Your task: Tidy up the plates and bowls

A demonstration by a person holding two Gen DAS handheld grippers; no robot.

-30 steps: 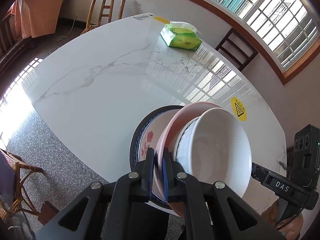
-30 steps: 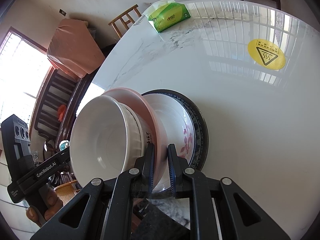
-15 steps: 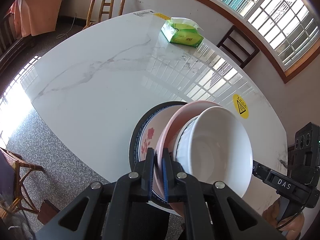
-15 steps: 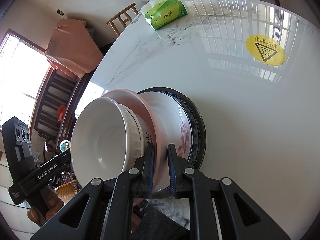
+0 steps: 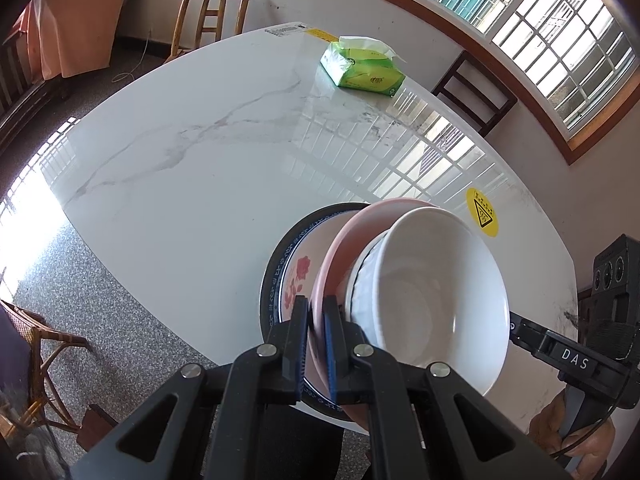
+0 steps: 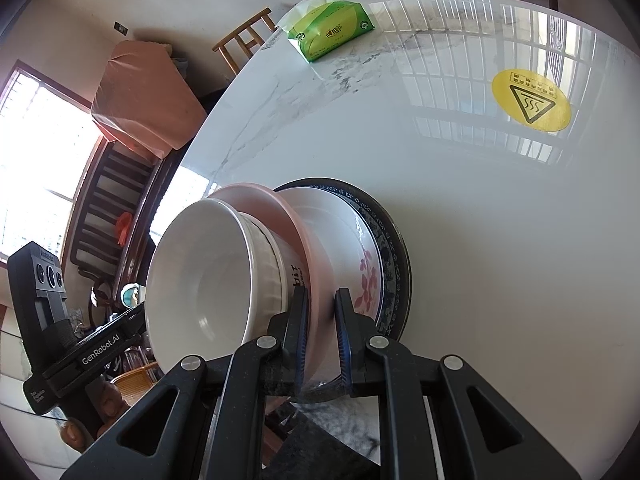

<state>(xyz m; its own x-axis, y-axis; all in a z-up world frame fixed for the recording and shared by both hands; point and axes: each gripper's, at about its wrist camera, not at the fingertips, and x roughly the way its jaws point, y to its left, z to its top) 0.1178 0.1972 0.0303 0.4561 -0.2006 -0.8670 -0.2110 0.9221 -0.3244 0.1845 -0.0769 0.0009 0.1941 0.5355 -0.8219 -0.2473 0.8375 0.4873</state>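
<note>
white marble table point(image 5: 208, 184) beside barred window point(image 5: 532, 12)

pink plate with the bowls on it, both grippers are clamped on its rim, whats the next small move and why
Probably lower it level onto the floral plate. The pink plate sits tilted above it, carrying stacked white bowls, with the left hand-held gripper and right hand-held gripper shut on opposite rims.

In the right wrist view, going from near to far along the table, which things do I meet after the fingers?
White bowl stacked on the pink plate that the fingers pinch → blue-rimmed floral plate → yellow warning sticker → green tissue pack.
</note>
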